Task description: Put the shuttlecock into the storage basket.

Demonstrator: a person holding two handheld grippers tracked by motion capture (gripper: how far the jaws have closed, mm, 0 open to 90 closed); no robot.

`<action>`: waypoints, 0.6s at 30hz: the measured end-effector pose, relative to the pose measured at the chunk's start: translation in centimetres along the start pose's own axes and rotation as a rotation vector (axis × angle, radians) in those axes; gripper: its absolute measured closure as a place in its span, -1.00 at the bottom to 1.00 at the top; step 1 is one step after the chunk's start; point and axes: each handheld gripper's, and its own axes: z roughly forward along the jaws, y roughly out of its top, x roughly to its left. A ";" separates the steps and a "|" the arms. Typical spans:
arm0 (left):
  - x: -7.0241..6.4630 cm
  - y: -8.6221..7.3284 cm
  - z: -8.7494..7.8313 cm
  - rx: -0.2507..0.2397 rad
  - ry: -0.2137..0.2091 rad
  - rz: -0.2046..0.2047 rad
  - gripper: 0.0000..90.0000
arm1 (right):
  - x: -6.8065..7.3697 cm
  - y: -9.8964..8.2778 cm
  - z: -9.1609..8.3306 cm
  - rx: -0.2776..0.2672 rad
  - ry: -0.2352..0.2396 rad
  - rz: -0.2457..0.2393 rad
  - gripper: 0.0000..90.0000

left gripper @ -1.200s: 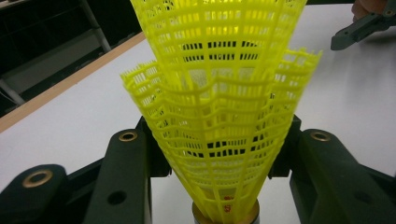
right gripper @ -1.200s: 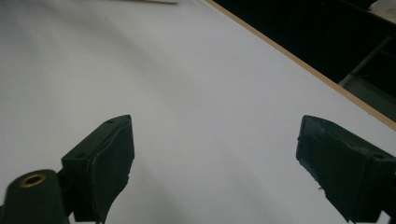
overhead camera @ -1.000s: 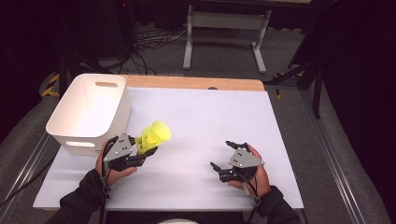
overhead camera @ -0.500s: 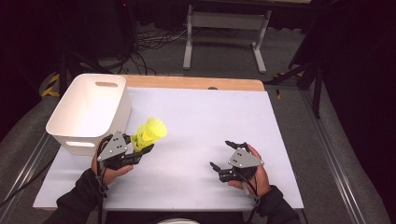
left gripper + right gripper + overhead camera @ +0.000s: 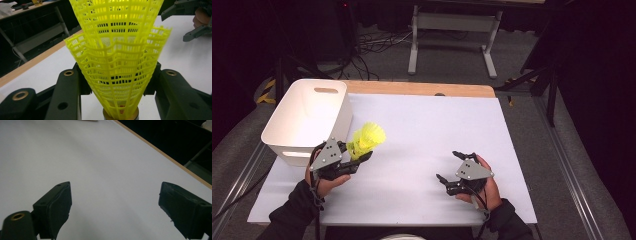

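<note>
left claw [image 5: 362,156] – clamped on yellow shuttlecocks [image 5: 367,138] between its jaws | right claw [image 5: 452,170] – wide open, empty

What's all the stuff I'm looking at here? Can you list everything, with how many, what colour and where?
shuttlecocks: two nested, yellow plastic mesh, clamped between the jaws of the left gripper, beside the bin
bin: one, white, with handle slots, at the near left edge of the table
table: one, white top with a wooden strip along the far edge
stand: one, light grey metal frame, on the floor beyond the table
cables: several, black, on the floor behind the table
left gripper: one, black with a grey plate, closed on the shuttlecocks, held in a hand
right gripper: one, black with a grey plate, jaws wide apart and holding nothing, low over the table's near right
sleeves: two, black, coming in from the bottom
</note>
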 end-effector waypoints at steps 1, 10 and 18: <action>0.0 0.0 -0.1 0.001 0.003 0.001 0.23 | 0.0 0.0 0.0 0.000 0.000 0.000 -0.72; 0.4 0.1 -0.6 -0.014 0.022 -0.003 0.23 | 0.0 0.0 0.0 -0.001 -0.002 -0.005 -0.72; 0.5 0.3 -0.9 -0.016 0.031 -0.004 0.24 | 0.0 0.1 0.0 -0.001 -0.005 -0.008 -0.72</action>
